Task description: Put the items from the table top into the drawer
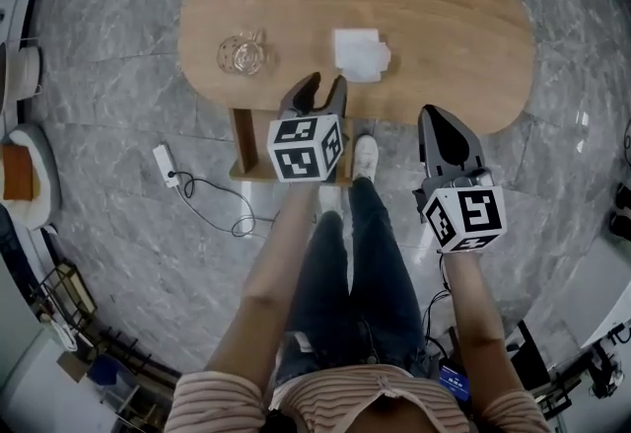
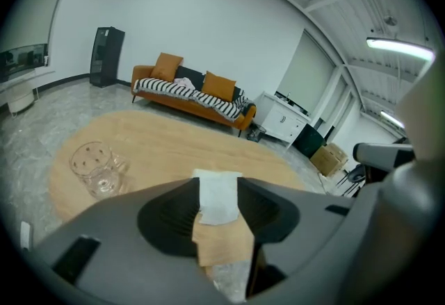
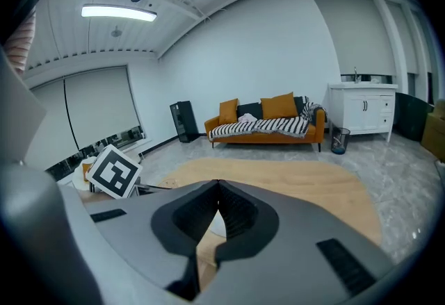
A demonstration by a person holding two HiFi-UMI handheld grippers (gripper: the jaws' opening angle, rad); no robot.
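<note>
**Left jaws lined up on the cloth**

The cloth (image 1: 361, 53) lies flat on the table (image 1: 454, 17), just ahead of the left gripper's (image 1: 326, 82) jaws and framed in their gap. The mug (image 1: 243, 54) stands ahead and to the left of them, well apart from the cloth.

To pick well, I judge the left jaws should go in low and shallow, catch the cloth's near edge or a raised fold, and close fully, since thin fabric slips easily.

The left jaws stand wide apart, holding nothing and touching nothing that I can see. The right gripper's (image 1: 435, 112) jaws are closed tip to tip and empty, with the table's near edge just ahead of them. No view shows the drawer plainly.
</note>
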